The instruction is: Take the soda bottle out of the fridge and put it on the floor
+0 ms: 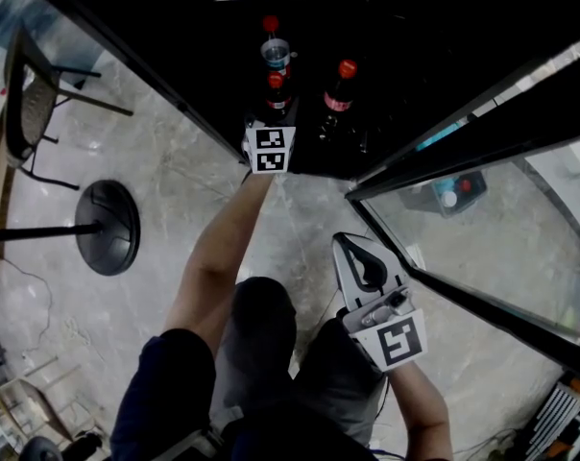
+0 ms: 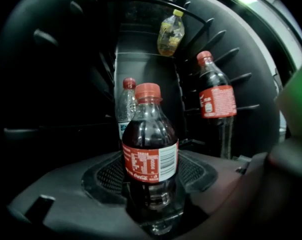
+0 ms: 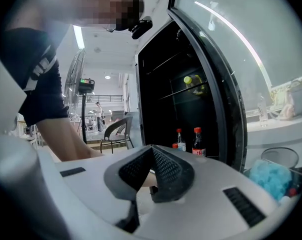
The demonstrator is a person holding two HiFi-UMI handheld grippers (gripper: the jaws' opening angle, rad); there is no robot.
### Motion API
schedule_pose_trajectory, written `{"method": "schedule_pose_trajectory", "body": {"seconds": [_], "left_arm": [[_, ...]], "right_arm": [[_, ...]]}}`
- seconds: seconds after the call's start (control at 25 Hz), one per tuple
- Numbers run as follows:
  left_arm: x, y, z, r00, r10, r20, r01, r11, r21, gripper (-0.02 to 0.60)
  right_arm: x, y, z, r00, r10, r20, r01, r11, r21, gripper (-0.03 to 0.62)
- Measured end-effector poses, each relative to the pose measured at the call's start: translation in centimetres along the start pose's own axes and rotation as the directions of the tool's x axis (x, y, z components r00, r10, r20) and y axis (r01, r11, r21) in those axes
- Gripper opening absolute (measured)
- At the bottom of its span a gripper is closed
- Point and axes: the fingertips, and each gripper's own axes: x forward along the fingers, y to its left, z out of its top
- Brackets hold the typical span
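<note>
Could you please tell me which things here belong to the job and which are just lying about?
Job: dark red-capped soda bottle clamped in the left gripper; black fridge; grey stone floor.
Lying about: second dark soda bottle; clear red-capped bottle; yellow-capped bottle; black chair; round black stand base; shut, empty right gripper.

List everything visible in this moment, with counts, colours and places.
fridge: one, black inside, ahead
glass door: one, black-framed, swung open at right
held cola bottle: one, dark, red cap, fridge bottom
second cola bottle: one, dark, red cap, right of the held one
clear bottle: one, red cap, behind the held cola bottle
yellow-capped bottle: one, yellowish, upper shelf
chair: one, black, floor at left
round stand base: one, black, floor at left
left gripper: one, inside the fridge, shut on the held cola bottle
right gripper: one, white, shut, empty, outside the fridge
</note>
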Motion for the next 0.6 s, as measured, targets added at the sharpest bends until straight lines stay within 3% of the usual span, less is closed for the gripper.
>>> {"method": "schedule_pose_trajectory", "body": {"seconds": [0.32,0.6], "left_arm": [[-3.9,-2.1,1.5,0.993,-0.110,0.049,0.109,0.994,0.026,0.313],[-10.2,-3.6,1.1,0.974,-0.222,0.043,0.220,0.975,0.034,0.313]], "right_arm": [[-0.3,-0.7,-0.8,1.000,-0.010,-0.019,0.010,1.000,-0.017,0.018],[-0.6,-0.7,-2.0,0.999,0.003,-0.050,-0.004,1.000,-0.023,0.018]]}}
